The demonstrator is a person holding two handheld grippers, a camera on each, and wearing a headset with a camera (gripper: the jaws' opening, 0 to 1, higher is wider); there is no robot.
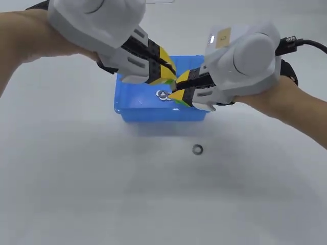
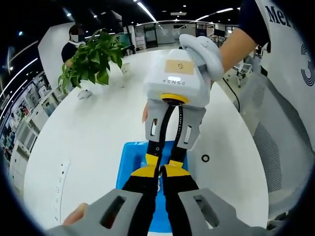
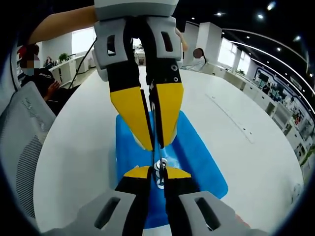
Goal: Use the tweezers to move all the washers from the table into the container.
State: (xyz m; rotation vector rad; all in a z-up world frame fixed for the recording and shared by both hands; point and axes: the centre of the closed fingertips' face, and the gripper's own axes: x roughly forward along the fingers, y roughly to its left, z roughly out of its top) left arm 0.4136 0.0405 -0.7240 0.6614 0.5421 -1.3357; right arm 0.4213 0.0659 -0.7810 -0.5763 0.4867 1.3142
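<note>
Container (image 1: 153, 113): blue, open-topped, standing on the white table (image 1: 92, 184). Both grippers meet over it.

Left gripper (image 1: 171, 76): enters from the left of the head view. Its jaws are drawn close on the tweezers (image 3: 154, 123), a thin metal strip that runs down between them in the right gripper view, tip aimed into the container.

Right gripper (image 1: 177, 88): enters from the right, tip to tip with the other. Its jaws are near together with a slim gap. Whether they press the tweezers' tip or only flank it cannot be told.

Washers (image 1: 162, 95): a small silver cluster at the tweezers' tip, within the container's outline. At least two rings can be made out there in the right gripper view. Whether they lie on the floor or are held just above it cannot be told.

Loose washer (image 1: 197, 149): a single ring lying flat on the table, near the container's front wall but apart from it. Neither gripper touches it.

Progress, as judged: well along. Some washers are in or at the container, and the loose washer is the one piece seen left on the table.

Remaining, as judged: let go over the container, then pick up the loose washer with the tweezers, carry it across and drop it in.
</note>
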